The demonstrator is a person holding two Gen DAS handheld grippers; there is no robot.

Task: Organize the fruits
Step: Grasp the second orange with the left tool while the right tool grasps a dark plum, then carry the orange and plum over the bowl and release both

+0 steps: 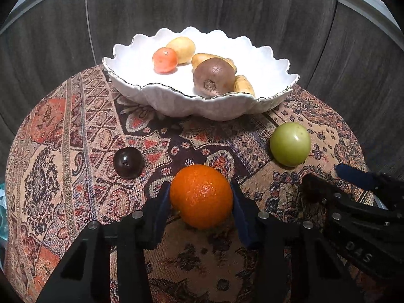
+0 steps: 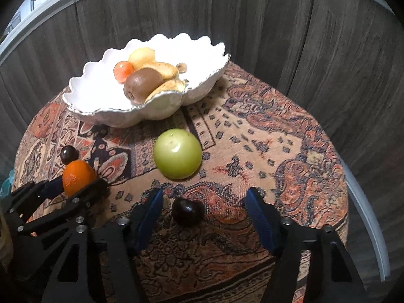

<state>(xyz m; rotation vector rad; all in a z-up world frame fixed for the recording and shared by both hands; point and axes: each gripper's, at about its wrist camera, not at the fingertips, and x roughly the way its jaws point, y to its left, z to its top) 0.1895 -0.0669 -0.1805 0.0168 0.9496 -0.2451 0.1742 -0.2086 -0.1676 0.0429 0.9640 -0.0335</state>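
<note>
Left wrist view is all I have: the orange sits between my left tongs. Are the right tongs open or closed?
Observer: The right tongs are open.
Operator: Is anything between them?
Observer: Yes, a second dark plum, not the plum beyond your orange, lies between them, touching neither finger.
Operator: And the green fruit?
Observer: The green fruit sits straight ahead of those tongs, between that plum and the white bowl.
</note>
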